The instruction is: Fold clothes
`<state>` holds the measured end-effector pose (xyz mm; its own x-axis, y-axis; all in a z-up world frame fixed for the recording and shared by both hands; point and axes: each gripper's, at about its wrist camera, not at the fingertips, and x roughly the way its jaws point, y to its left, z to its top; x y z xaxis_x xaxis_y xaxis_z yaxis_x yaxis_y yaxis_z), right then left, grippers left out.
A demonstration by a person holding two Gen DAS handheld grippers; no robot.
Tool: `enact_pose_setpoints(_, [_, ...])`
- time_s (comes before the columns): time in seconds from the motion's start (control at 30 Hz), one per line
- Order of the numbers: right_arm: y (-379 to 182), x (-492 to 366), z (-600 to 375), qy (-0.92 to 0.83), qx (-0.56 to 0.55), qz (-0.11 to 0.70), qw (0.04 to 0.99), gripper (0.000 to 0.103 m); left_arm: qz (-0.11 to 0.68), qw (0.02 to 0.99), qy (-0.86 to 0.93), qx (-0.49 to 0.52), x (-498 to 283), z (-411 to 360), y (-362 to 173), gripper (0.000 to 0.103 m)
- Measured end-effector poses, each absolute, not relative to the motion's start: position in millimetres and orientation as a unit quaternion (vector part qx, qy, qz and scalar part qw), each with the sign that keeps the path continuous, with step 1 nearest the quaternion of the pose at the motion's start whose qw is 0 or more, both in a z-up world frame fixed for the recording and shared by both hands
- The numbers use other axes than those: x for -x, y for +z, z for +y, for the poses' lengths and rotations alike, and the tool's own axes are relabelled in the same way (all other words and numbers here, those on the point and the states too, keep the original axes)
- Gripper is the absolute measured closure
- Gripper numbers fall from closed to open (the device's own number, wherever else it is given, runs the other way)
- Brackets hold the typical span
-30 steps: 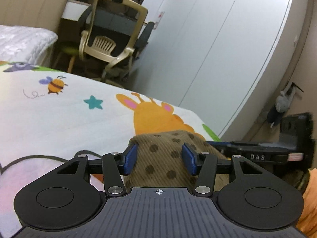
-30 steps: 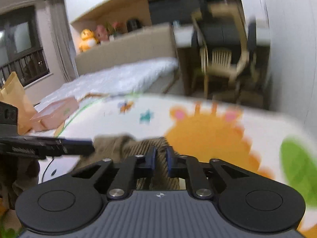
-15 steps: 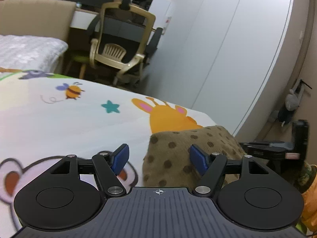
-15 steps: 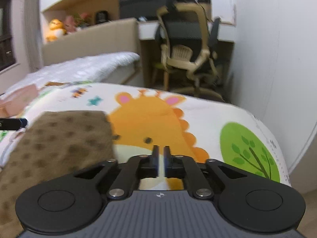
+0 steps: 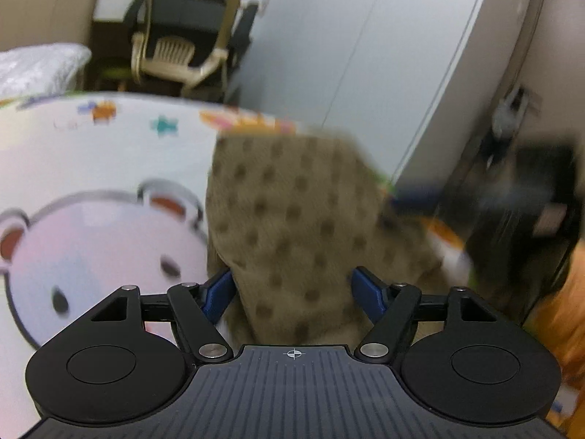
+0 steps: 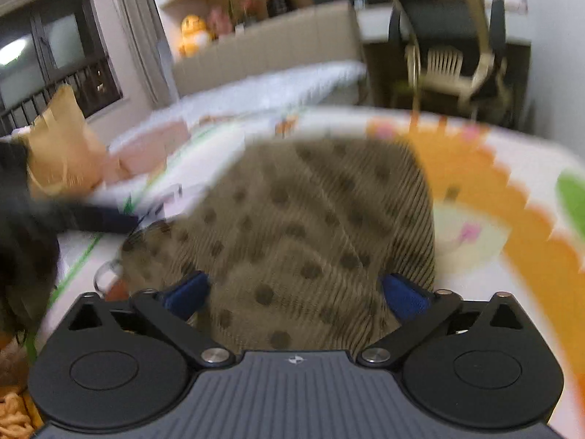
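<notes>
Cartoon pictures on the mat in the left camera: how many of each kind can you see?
Bear faces: 1
Teal stars: 1
Small orange figures, too blurred to name: 1
Orange animals, mostly hidden behind the spotted brown garment: 1
Total: 4

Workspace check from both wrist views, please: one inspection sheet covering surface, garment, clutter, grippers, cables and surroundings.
Surface: cartoon-print mat, bear and giraffe pictures.
Job's things: brown dotted garment lying on the mat.
Clutter: paper bag and pink item at the far left.
Grippers: left gripper open; right gripper open; garment between each pair of fingers.
Cables: nothing seen.
Surroundings: office chair, bed, wardrobe doors; both views blurred.
</notes>
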<state>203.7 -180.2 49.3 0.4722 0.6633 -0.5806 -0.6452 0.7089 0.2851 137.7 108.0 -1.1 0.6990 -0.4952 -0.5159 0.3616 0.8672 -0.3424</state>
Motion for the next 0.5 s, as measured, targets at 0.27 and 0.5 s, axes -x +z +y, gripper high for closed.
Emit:
enact_pose_setpoints(0.27, [57.6,-203.7,-187.6,0.374,-0.015,0.353,0.857,0.000,0.245,0.917,-0.261,0.176,-199.3,92.0,23.1,0.009])
enact_pose_setpoints(0.5, [91.1,-219.5,-216.5,0.324,0.001,0.297,0.898,0.000,0.311,0.923,-0.204,0.103,-242.2,66.7,-12.7,0.007])
